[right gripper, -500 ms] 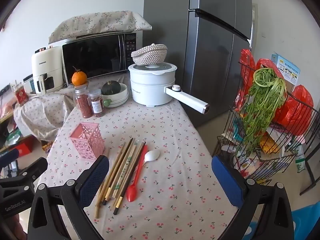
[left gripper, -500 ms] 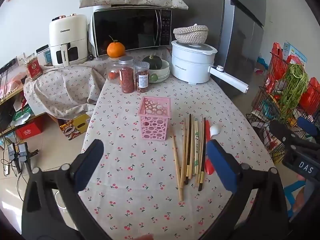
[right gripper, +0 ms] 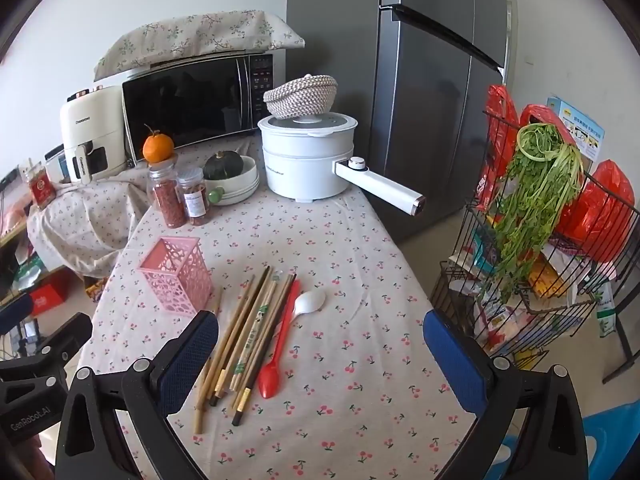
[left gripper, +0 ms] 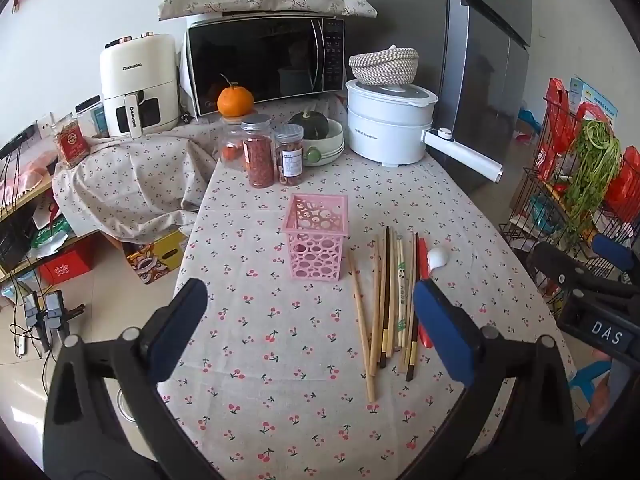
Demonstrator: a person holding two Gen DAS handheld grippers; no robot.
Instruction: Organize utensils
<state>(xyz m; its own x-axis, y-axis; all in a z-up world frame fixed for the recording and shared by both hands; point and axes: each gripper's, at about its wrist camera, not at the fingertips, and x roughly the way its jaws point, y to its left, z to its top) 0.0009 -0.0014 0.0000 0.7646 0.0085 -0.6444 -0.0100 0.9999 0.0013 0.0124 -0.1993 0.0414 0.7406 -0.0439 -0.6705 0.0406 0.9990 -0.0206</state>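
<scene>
A pink perforated utensil holder [left gripper: 316,236] [right gripper: 176,274] stands upright and empty on the cherry-print tablecloth [left gripper: 280,344]. To its right lie several wooden chopsticks [left gripper: 384,300] [right gripper: 248,328], a red spoon [right gripper: 280,344] [left gripper: 423,256] and a white spoon [right gripper: 308,303] [left gripper: 437,258]. My left gripper [left gripper: 310,328] is open and empty, above the table in front of the holder. My right gripper [right gripper: 320,354] is open and empty, near the utensils' front ends, its left pad [right gripper: 188,360] over the chopsticks.
At the back stand two spice jars [left gripper: 272,156], an orange [left gripper: 235,101] on a jar, a bowl with a squash [left gripper: 320,136], a white electric pot [left gripper: 390,124] with a long handle, a microwave [left gripper: 264,64] and an air fryer [left gripper: 138,84]. A wire rack with greens [right gripper: 536,208] stands right of the table.
Both grippers have barely moved; the views are almost the same as before. Nothing on the table has shifted.
</scene>
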